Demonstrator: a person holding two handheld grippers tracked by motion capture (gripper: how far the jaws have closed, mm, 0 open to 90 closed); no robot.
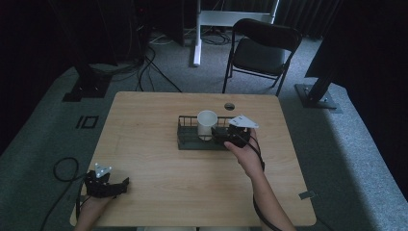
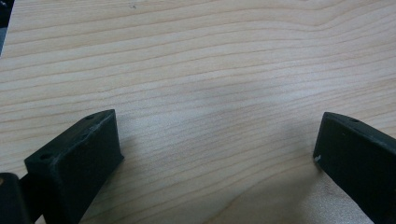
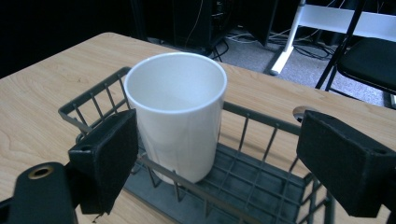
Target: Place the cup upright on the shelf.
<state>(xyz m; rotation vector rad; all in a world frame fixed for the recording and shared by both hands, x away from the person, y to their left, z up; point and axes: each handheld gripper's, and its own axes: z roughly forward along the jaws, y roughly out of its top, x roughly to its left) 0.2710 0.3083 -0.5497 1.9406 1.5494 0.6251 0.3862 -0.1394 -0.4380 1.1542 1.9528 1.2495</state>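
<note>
White cup [image 3: 176, 112] upright in wire basket [image 3: 252, 186]

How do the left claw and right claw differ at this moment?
The left claw sits low at the table's near left corner over bare wood; the right claw is at the wire rack, reaching toward the white cup. The left has nothing between its jaws; the right's jaws flank the cup. Both are open.
</note>
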